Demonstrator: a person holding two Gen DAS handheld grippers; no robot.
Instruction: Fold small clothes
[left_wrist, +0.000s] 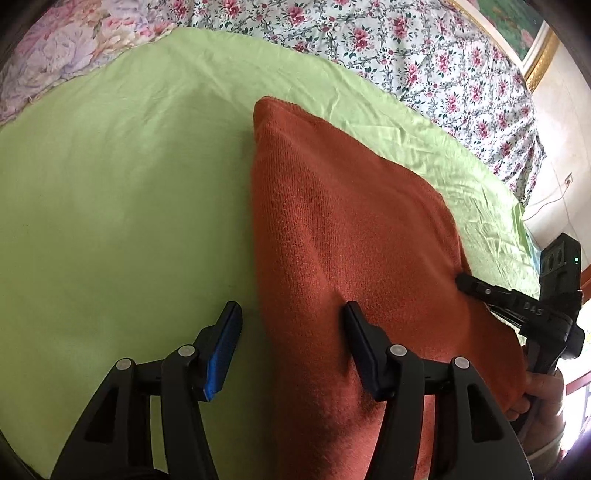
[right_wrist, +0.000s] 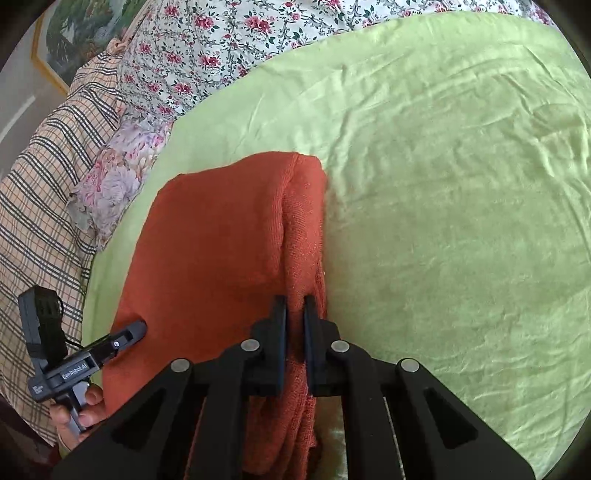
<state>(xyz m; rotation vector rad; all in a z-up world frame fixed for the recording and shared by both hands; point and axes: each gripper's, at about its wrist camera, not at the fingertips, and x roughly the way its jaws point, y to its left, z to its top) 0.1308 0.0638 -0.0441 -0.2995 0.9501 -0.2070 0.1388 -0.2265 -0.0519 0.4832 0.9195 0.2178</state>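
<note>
From the left wrist camera, the orange knit cloth is lying on the green sheet of the bed, and it is already folded over. It looks soft, thick and floppy, and probably light, so it should bend easily but may slide apart if pulled fast. The left gripper is spread wide, with one finger over the sheet and the other resting on the cloth; it is pinching nothing. The right gripper is poking in at the cloth's right side.

From the right wrist camera, the right gripper is pressing together on the cloth's thick folded edge. That doubled edge looks like a good place to hold. The left gripper is touching the cloth's left side.

The sheet is wrinkly and soft. A flowery blanket is lying along the bed's far edge, a checked cloth along its left edge, and a framed picture is hanging on the wall.
</note>
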